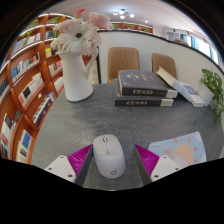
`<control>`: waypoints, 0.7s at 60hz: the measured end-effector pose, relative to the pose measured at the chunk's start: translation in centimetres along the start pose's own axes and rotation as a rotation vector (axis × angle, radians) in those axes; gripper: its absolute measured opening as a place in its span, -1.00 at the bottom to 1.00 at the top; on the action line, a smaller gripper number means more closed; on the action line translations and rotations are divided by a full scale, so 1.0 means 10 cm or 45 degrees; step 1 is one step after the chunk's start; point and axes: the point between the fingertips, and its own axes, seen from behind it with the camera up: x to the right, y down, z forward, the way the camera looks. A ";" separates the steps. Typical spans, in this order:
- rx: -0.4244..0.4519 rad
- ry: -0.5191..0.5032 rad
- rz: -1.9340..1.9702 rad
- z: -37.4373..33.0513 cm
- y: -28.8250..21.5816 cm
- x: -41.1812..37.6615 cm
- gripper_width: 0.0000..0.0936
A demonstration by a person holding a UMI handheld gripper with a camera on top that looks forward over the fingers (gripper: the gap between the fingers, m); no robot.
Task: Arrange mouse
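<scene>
The mouse — white, with a grey wheel line down its centre — lies on the grey bench, and I take it as my landmark. My gripper straddles it: the jaws stand wide open, one magenta pad on each side of the mouse, with a visible gap at either flank. I hold nothing as yet; the mouse rests on the bench under its own weight.

Beyond the mouse and to its left stands a white vase carrying pale flowers. Beyond the mouse and slightly right lies a stack of books, with an open book further right of that. Close to the mouse on its right lies a light blue booklet. Bookshelves run along the far left, and chairs stand behind the bench.

Judgement: the step in hand is the grasp. To do it well I should keep the mouse centred, close evenly so both pads meet its sides together, and stay low on the body — a lopsided closure would likely skid it toward the booklet.
</scene>
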 end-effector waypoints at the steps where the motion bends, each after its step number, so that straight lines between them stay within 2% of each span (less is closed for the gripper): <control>1: -0.005 0.006 0.001 0.02 -0.01 0.01 0.72; 8: -0.038 0.014 0.046 0.13 -0.02 0.05 0.58; 18: -0.034 0.024 0.082 0.11 0.00 0.05 0.20; 27: -0.055 0.031 0.066 0.11 0.01 0.06 0.06; 32: -0.069 0.037 0.042 0.11 0.02 0.07 -0.10; 36: -0.097 0.017 0.030 0.10 0.04 0.05 -0.21; 42: -0.125 -0.055 0.038 0.03 -0.04 0.02 -0.22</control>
